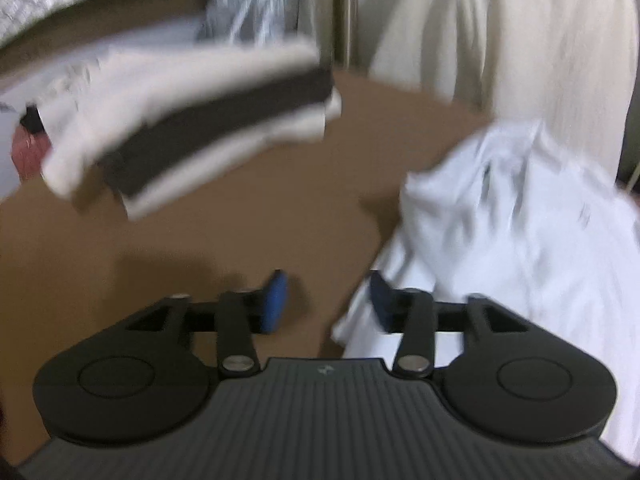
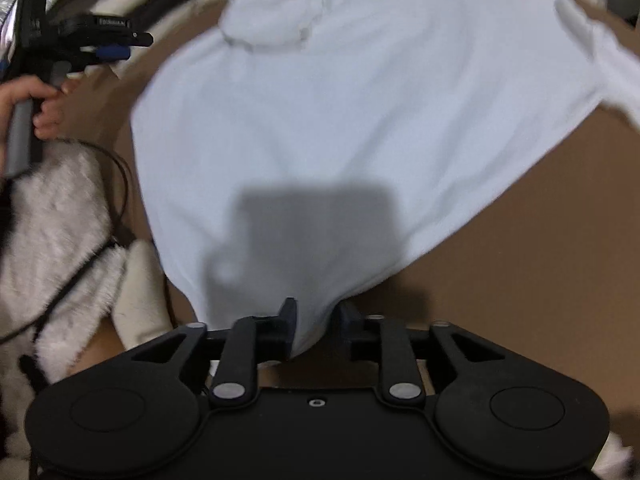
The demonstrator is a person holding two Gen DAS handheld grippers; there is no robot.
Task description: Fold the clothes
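Left gripper [image 1: 328, 300]: black plastic body, 2 fingers with blue pads spread wide, nothing between them.
Right gripper [image 2: 316, 328]: black fingers set narrow, with a bunched fold of the white shirt [image 2: 360, 120] between them.
White shirt: thin, smooth fabric, draped in soft folds over the tabletop [image 2: 540, 280], collar at its far end.
Tabletop: flat, matte brown surface.
Folded stack [image 1: 192, 128]: thick, fuzzy white and dark layers, blurred, at the far left.
Hand [image 2: 38, 106]: grips the left gripper's grey handle, above a fluffy white sleeve [image 2: 56, 216].
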